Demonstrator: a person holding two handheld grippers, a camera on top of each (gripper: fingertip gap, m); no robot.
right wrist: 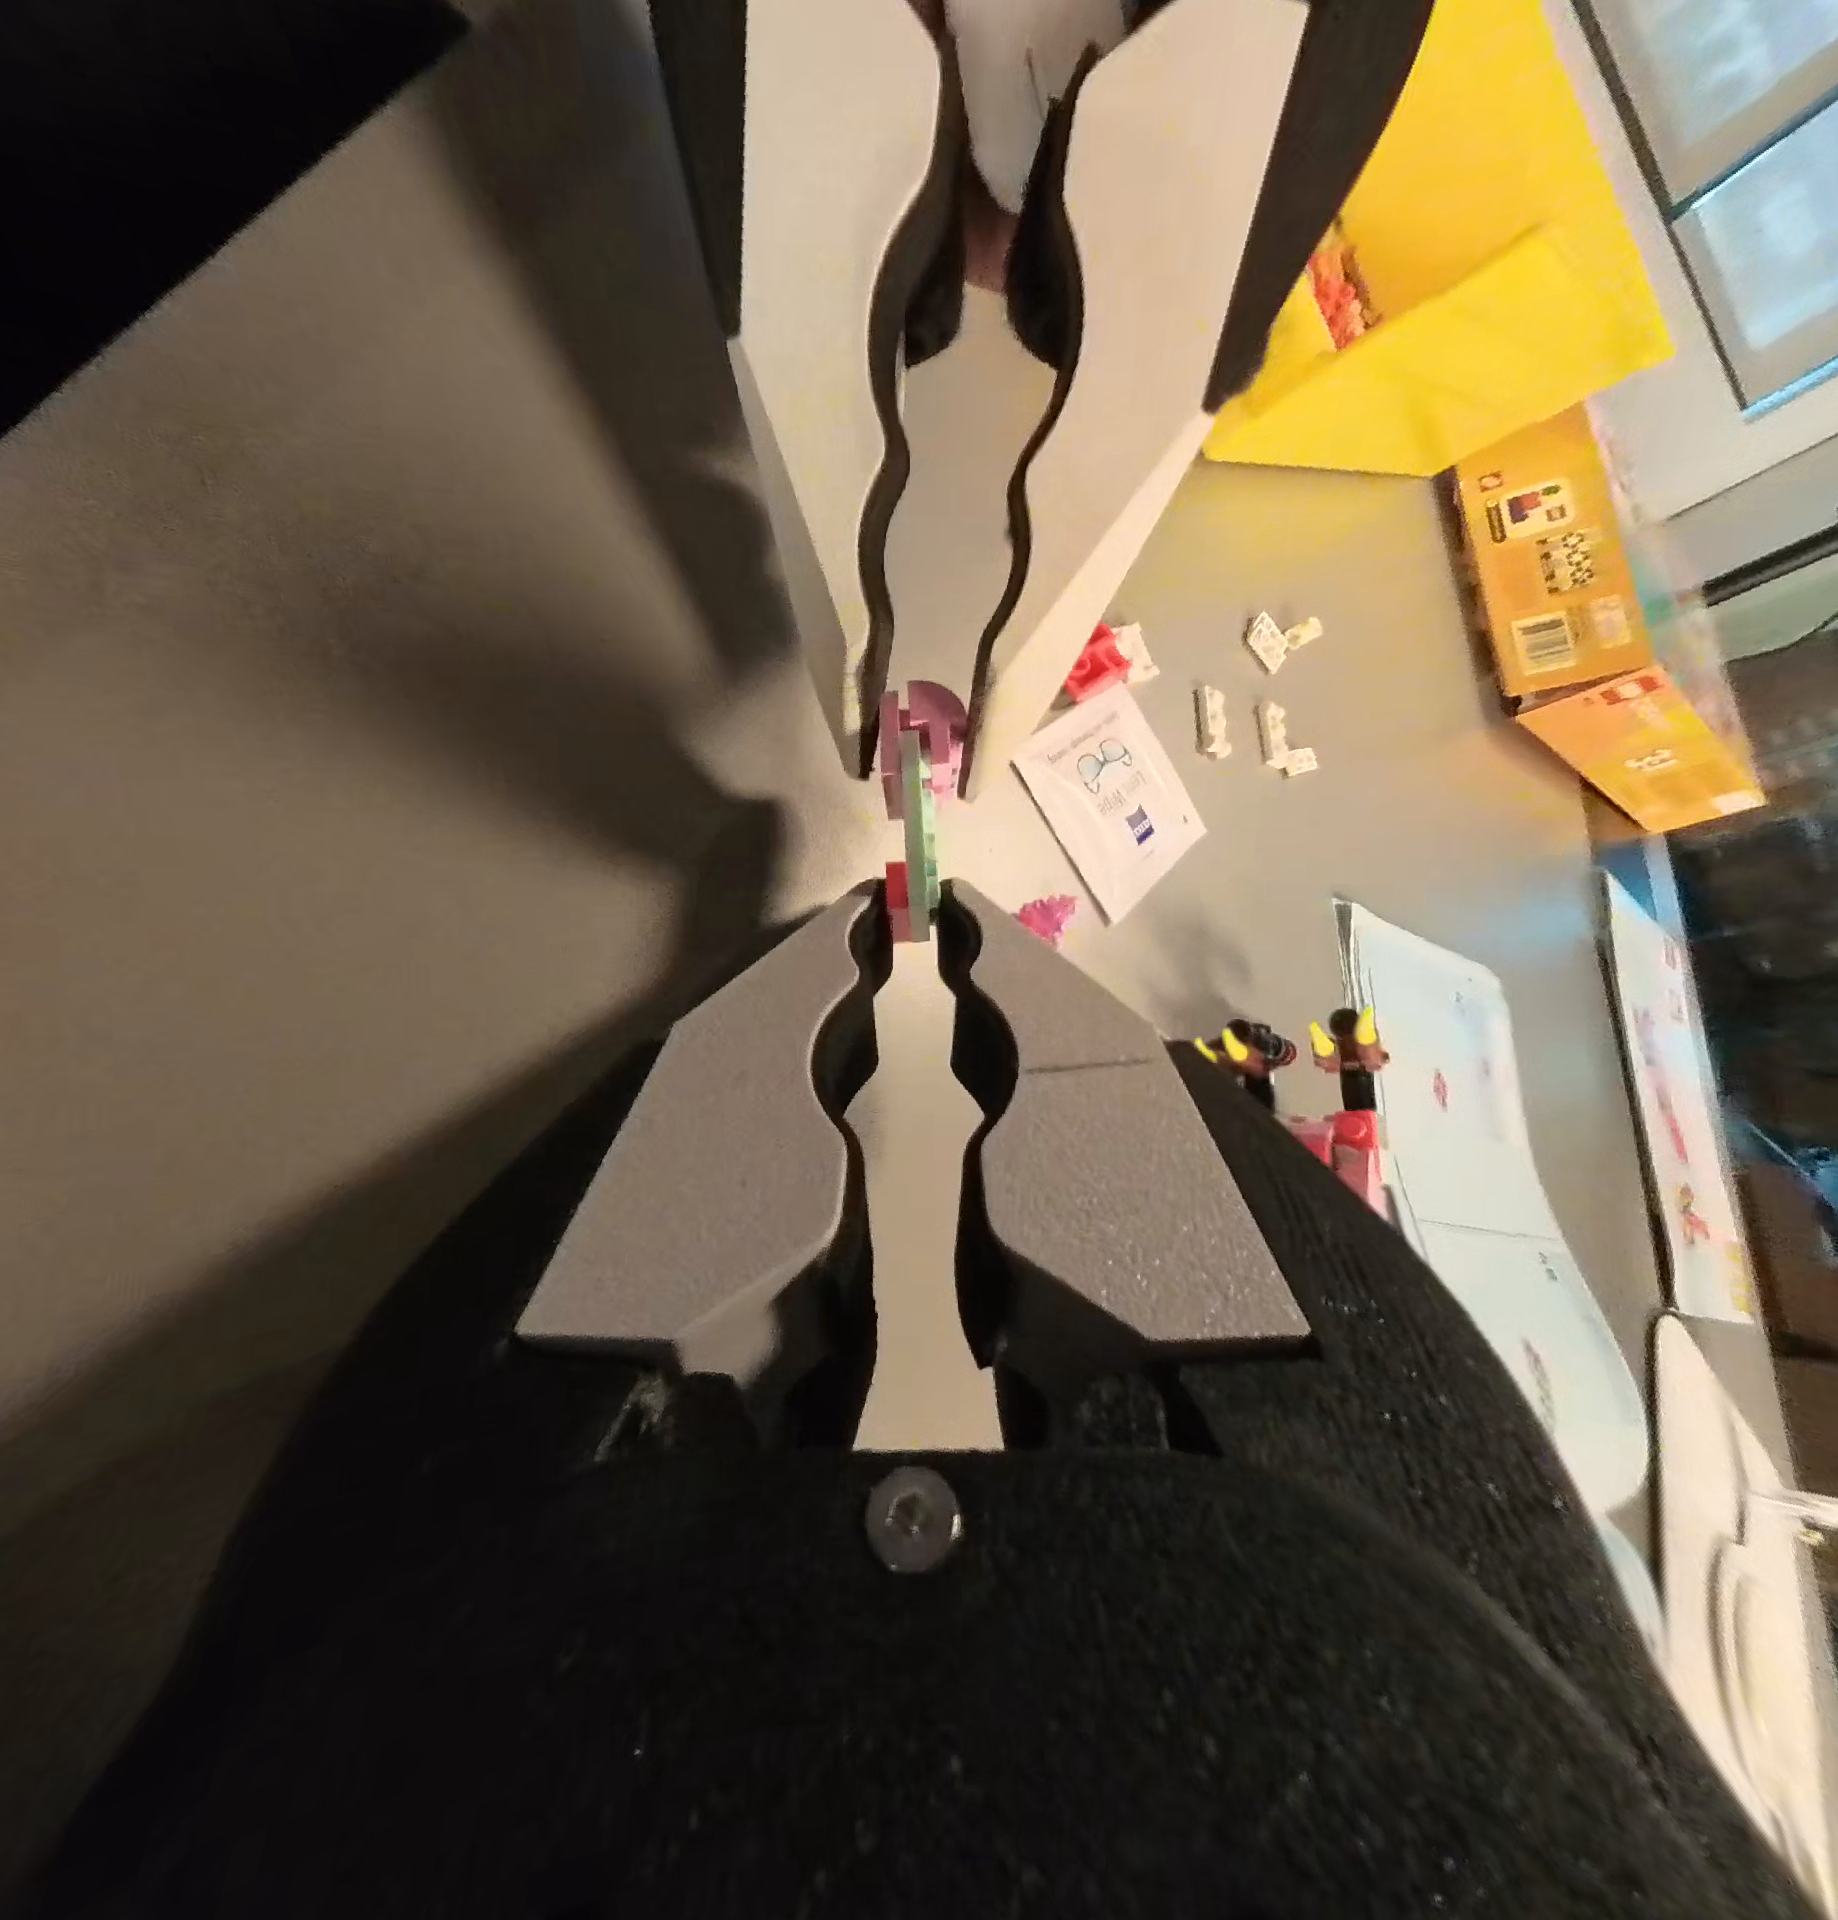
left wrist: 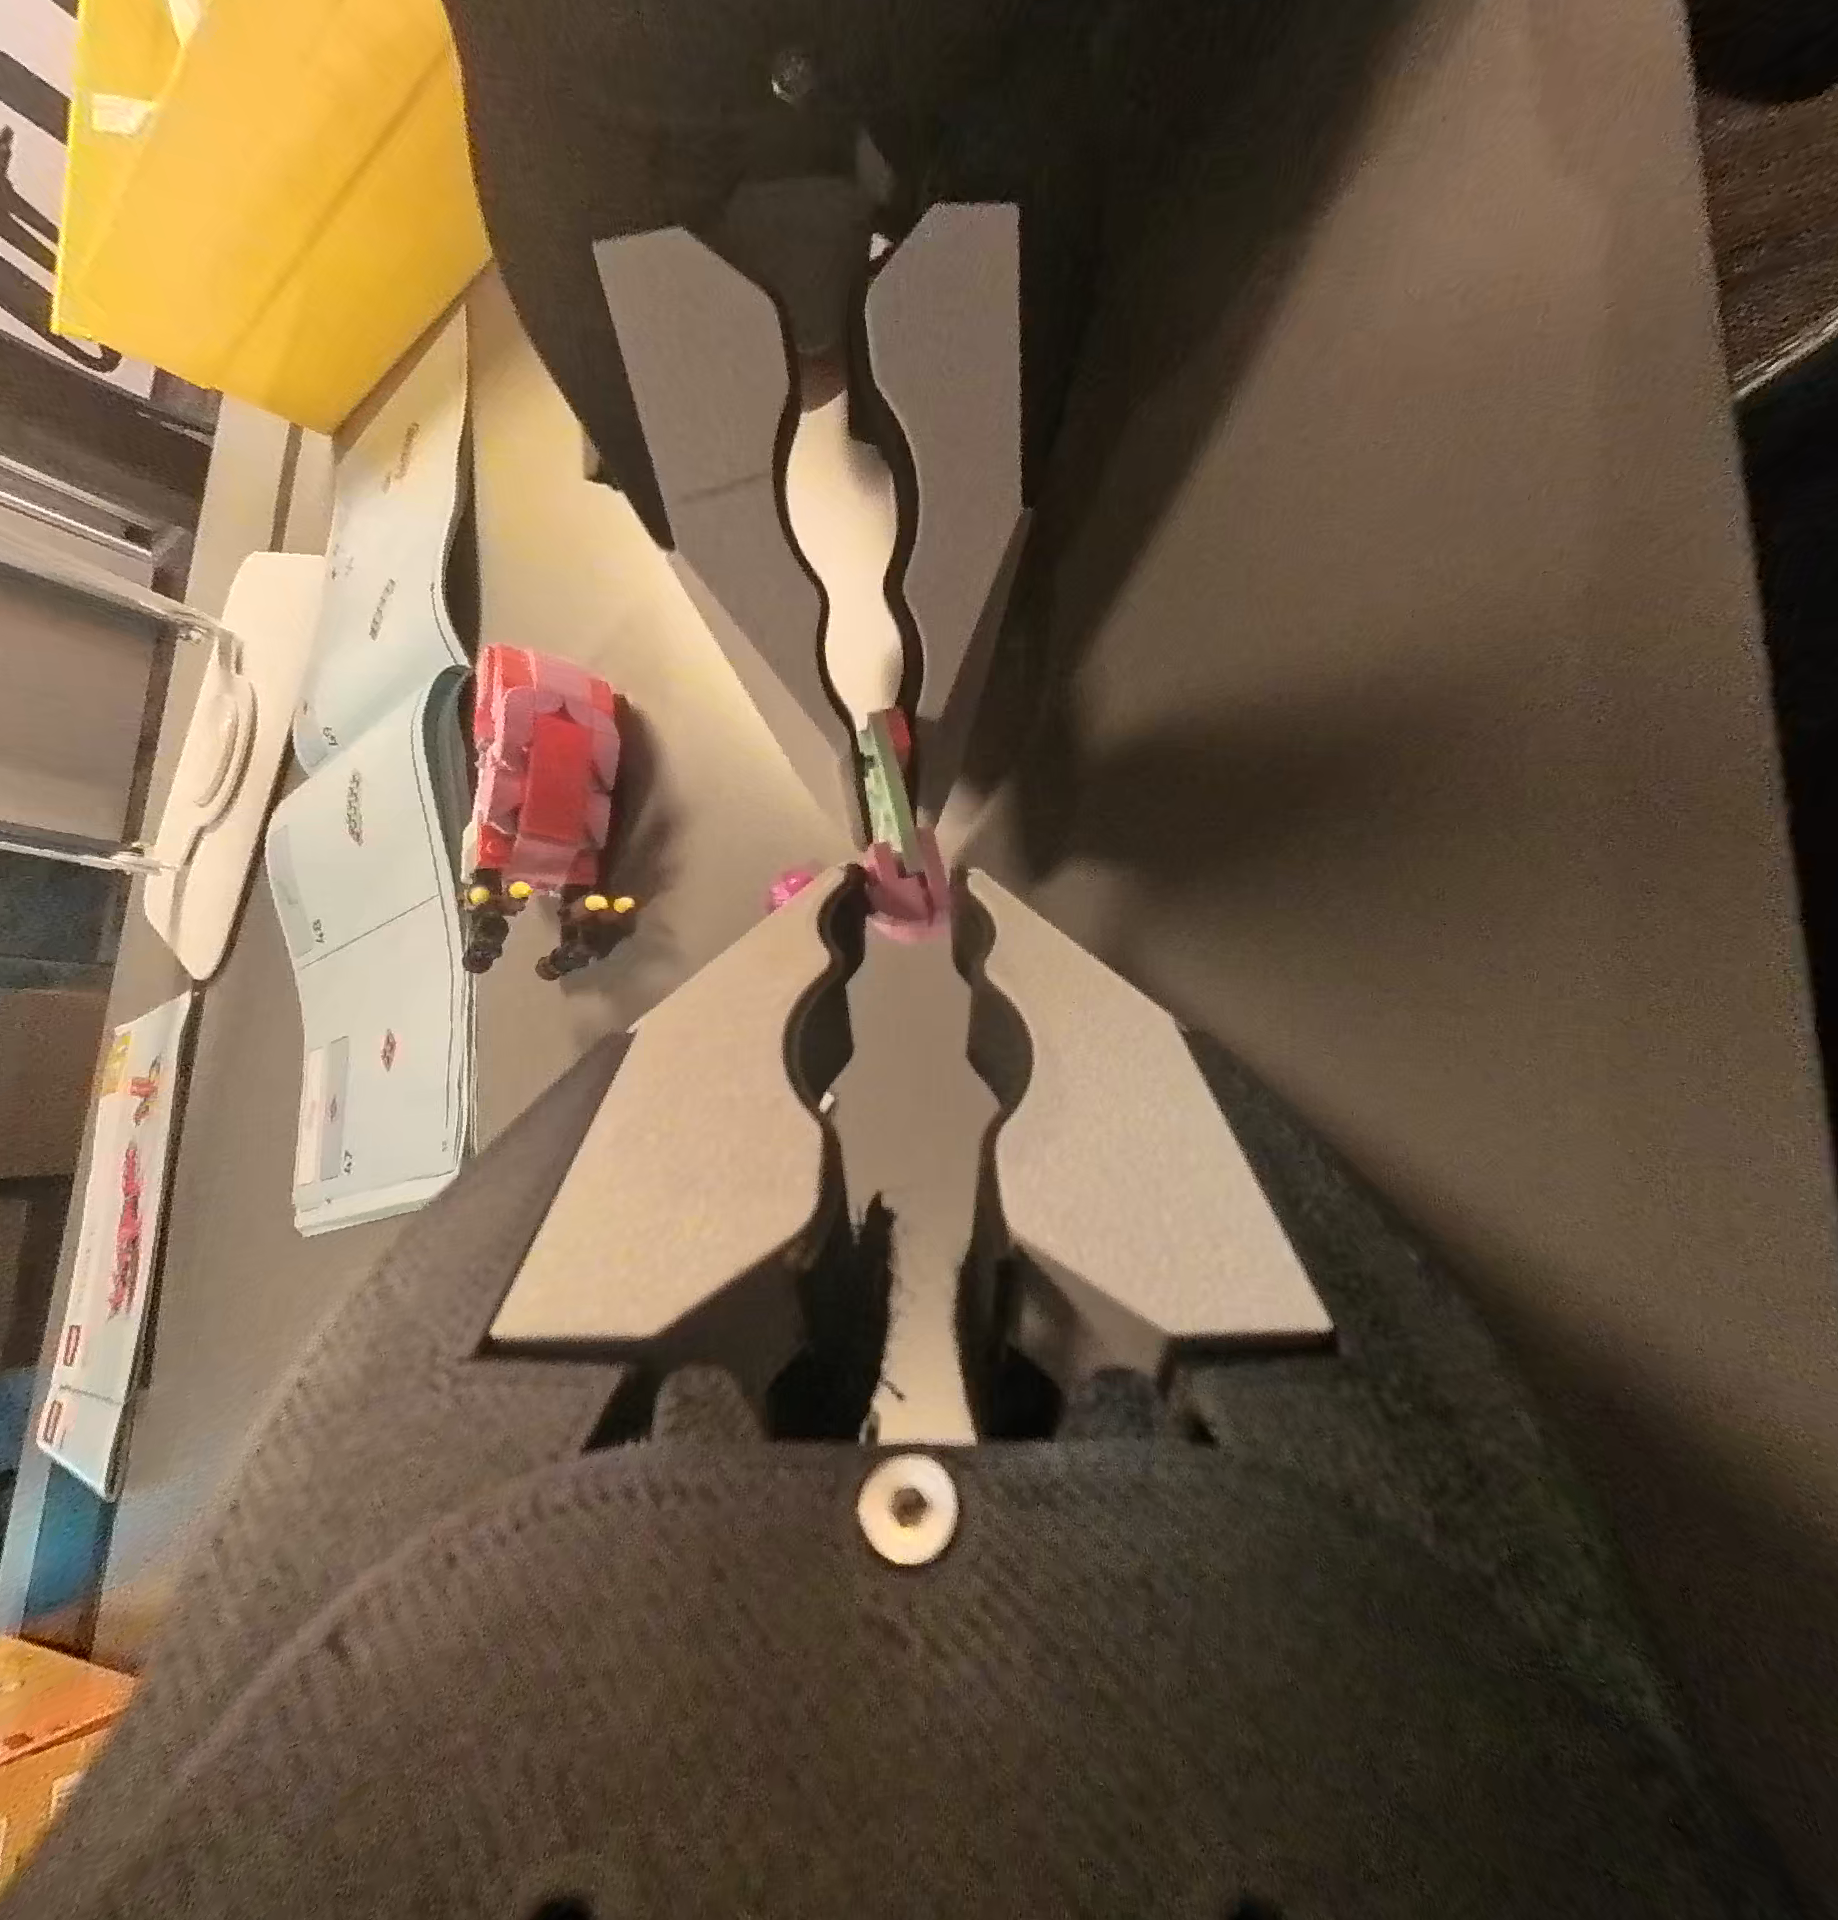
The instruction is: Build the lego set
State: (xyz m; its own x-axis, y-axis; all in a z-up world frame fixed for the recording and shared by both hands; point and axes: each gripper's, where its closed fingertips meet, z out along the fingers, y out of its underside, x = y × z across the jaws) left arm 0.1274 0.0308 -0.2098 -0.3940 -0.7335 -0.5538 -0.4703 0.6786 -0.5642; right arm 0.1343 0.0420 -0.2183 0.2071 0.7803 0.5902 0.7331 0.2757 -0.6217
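Both grippers meet tip to tip over the grey table (right wrist: 1414,831), sharing one small brick piece between them. Left gripper (left wrist: 902,891) is closed on the pink end (left wrist: 899,899) of that piece; its fingertips (left wrist: 827,883) press the pink bricks from both sides. Right gripper (right wrist: 912,896) is clamped on the other end, where a red brick (right wrist: 897,883) sits against a thin pale green plate (right wrist: 923,831). The green plate spans the short gap between the two sets of tips, edge-on, so the whole piece hangs above the table, held at both ends.

Landmark: the red and pink brick model (left wrist: 546,769), lying on the table to the side of the grippers. Dark legs with yellow tips (left wrist: 582,920) stick out from it. Right beside the model, on the side away from the grippers, an open instruction booklet (left wrist: 375,935). Between the model and the held piece, a small bright pink part (left wrist: 787,888) on the table. Farther from the model, past the held piece, a white paper sachet (right wrist: 1107,810), then a few small white bricks (right wrist: 1268,717) and a loose red brick (right wrist: 1097,660). Beyond those, a yellow bag (right wrist: 1414,343) and orange boxes (right wrist: 1559,582) at the table's far edge. A white tray (left wrist: 219,769) lies on the booklet's far side.
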